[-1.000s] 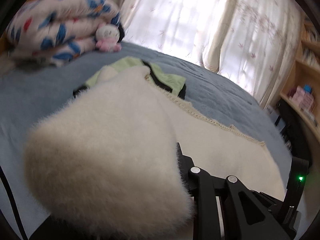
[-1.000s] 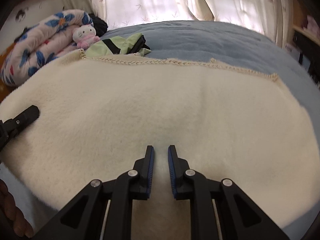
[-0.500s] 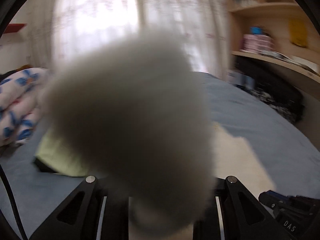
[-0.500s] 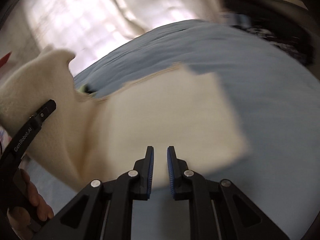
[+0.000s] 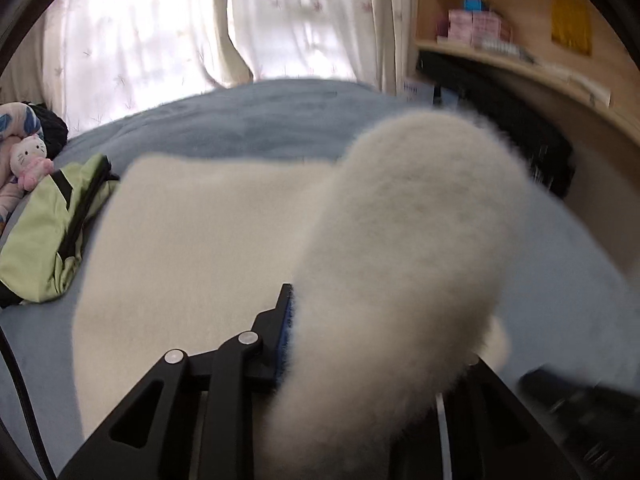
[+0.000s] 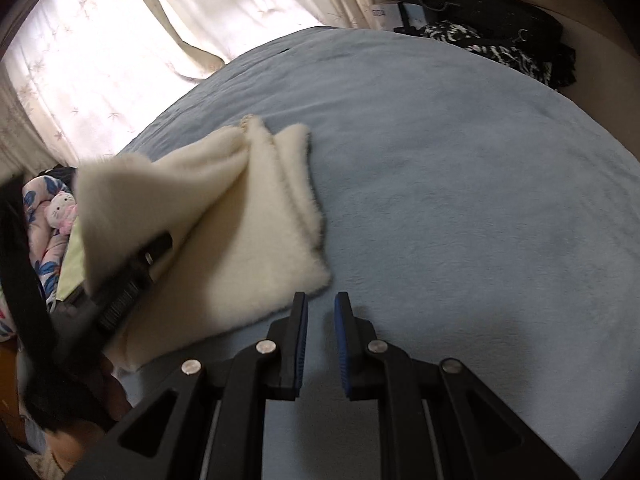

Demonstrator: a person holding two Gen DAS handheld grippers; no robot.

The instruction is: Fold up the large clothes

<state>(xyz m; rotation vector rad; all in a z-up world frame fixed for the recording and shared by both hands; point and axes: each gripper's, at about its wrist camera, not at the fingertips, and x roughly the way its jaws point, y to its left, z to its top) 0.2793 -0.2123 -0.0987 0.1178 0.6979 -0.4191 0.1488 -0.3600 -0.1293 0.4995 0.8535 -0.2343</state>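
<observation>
A cream fleece garment (image 5: 208, 232) lies on the blue bed; it also shows in the right wrist view (image 6: 248, 232). My left gripper (image 5: 320, 320) is shut on a lifted flap of the fleece (image 5: 400, 260), which drapes over its right finger and hides it. In the right wrist view the left gripper (image 6: 132, 276) holds that flap up over the flat part. My right gripper (image 6: 321, 312) hovers over the bedcover beside the fleece's near right corner, jaws a narrow gap apart and empty.
A green and black garment (image 5: 52, 236) lies left of the fleece. A plush toy (image 5: 30, 160) and floral quilt (image 6: 44, 240) sit at the far left. Curtains (image 5: 160, 32), wooden shelves (image 5: 520, 40) and dark bags (image 6: 480, 32) border the blue bed (image 6: 460, 200).
The left gripper has swung the held fleece flap across to the right, folding it over. The right gripper has moved off the fleece to its right edge over the bare bedcover.
</observation>
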